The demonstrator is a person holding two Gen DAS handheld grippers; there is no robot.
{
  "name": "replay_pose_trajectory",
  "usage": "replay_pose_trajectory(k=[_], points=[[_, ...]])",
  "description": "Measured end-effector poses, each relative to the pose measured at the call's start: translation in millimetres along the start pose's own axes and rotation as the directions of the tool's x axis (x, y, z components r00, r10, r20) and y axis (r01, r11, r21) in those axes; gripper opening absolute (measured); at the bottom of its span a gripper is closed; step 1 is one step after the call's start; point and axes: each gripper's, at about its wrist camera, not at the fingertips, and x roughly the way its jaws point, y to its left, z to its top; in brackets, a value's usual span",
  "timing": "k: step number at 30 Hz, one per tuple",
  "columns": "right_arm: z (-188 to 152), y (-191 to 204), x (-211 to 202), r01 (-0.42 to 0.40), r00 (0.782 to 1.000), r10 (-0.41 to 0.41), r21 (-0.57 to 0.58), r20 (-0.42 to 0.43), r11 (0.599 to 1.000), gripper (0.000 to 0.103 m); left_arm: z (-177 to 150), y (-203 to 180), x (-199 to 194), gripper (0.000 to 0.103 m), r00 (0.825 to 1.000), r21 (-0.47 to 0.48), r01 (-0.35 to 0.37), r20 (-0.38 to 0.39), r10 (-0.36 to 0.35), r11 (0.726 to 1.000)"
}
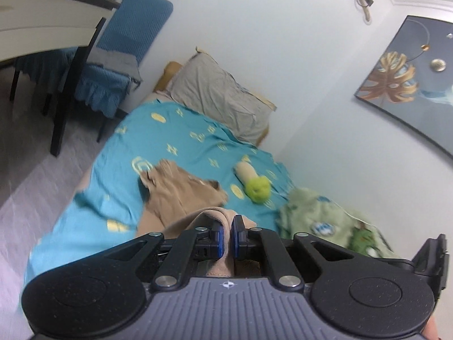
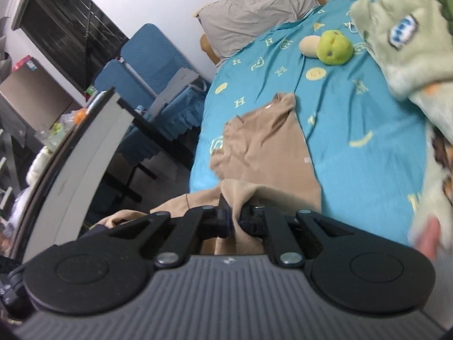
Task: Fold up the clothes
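A tan garment (image 1: 181,195) lies crumpled on the teal bed sheet (image 1: 175,138), its far end spread toward the pillow. My left gripper (image 1: 226,233) is shut on a fold of that tan cloth, which bunches up between the blue pads (image 1: 218,235). In the right wrist view the same tan garment (image 2: 263,147) stretches up the bed, and my right gripper (image 2: 233,215) is shut on its near edge, lifted off the sheet (image 2: 368,155). Both grippers hold the near end raised above the mattress.
A green and beige plush toy (image 1: 254,182) (image 2: 329,45) lies mid-bed. A pale green fleece blanket (image 1: 325,221) (image 2: 405,42) is heaped on the right. A grey pillow (image 1: 218,93) is at the head. Blue chairs (image 1: 119,56) and a table (image 2: 85,155) stand left of the bed.
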Motion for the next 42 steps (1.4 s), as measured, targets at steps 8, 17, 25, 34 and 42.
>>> replay_pose_trajectory(k=[8,17,25,34,42], points=[[44.2,-23.2,120.2,0.106,0.994,-0.106,-0.014,-0.022,0.994,0.008,22.6,25.6,147.5,0.008,0.995,0.08,-0.098,0.007,0.097,0.992],[38.0,-64.5,232.6,0.24,0.963,-0.249,-0.096,-0.102,0.966,0.009,-21.3,76.0,289.4,0.01,0.961,0.255,-0.219,-0.109,0.253,0.942],[31.8,-69.3,249.6,0.267,0.95,-0.282,-0.123,-0.133,0.956,0.009,-38.7,86.5,312.3,0.016,0.947,0.332,-0.22,-0.154,0.283,0.917],[34.6,-36.7,185.1,0.26,0.964,-0.264,-0.173,-0.005,0.95,0.058,-26.7,37.9,247.6,0.074,0.96,0.387,-0.252,-0.012,0.278,0.887],[12.0,-5.4,90.7,0.154,0.979,-0.118,-0.227,0.164,0.962,0.089,-48.5,-0.3,159.4,0.103,0.966,0.427,-0.256,0.101,0.236,0.867]])
